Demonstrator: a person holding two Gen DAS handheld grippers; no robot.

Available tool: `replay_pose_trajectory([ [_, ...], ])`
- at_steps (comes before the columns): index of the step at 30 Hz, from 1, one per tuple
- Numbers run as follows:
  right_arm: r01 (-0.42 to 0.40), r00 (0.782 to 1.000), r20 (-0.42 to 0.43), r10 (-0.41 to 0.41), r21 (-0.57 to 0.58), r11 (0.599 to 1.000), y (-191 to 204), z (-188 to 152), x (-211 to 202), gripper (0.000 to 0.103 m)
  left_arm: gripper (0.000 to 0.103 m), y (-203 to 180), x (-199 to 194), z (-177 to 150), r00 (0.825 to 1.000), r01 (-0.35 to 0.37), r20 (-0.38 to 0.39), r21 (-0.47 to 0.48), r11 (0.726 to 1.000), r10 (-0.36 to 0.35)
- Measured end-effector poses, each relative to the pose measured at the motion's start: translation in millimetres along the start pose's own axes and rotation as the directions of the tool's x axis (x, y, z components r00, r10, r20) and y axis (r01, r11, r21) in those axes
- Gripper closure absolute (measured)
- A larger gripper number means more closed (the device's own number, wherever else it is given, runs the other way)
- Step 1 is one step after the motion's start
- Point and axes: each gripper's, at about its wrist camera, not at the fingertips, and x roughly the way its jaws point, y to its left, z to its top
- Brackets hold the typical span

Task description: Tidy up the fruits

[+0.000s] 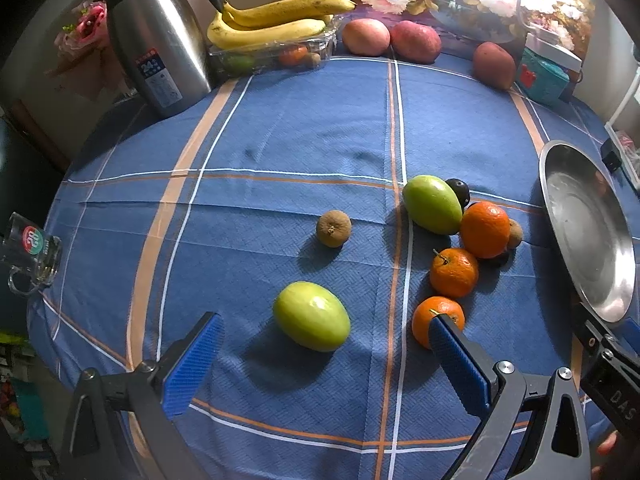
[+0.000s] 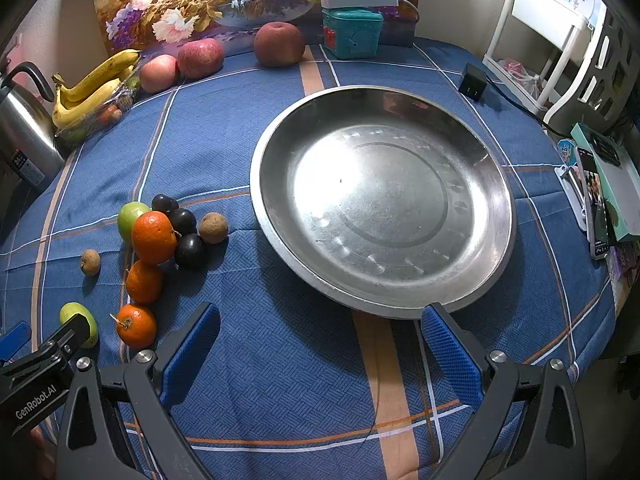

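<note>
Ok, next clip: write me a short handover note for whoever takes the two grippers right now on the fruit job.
Left gripper: open, holding nothing, lined up on the near green fruit.
Right gripper: open, holding nothing, at the near rim of the steel pan.
Pan holds no fruit.
On the blue cloth, left of the pan: three oranges, a second green fruit, three dark plums, two small brown fruits.
Bananas and red apples sit at the far edge.
Done: nothing sorted.
Left: probably all loose fruit, nearest green one first.
</note>
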Motion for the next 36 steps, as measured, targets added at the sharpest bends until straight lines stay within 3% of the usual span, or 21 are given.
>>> replay_pose_trajectory([
  [17, 0.000, 1.000, -0.001, 0.000, 0.000, 1.000, 0.1, 0.2, 0.3, 0.002, 0.000, 0.3, 0.5, 0.3, 0.998, 0.056, -0.001, -0.015, 0.998, -0.056],
  [36, 0.000, 1.000, -0.003, 0.000, 0.001, 1.000, 0.2, 0.6, 0.7, 0.002, 0.000, 3.0, -3.0, 2.5, 0.997, 0.069, 0.026, -0.026, 0.997, -0.068],
])
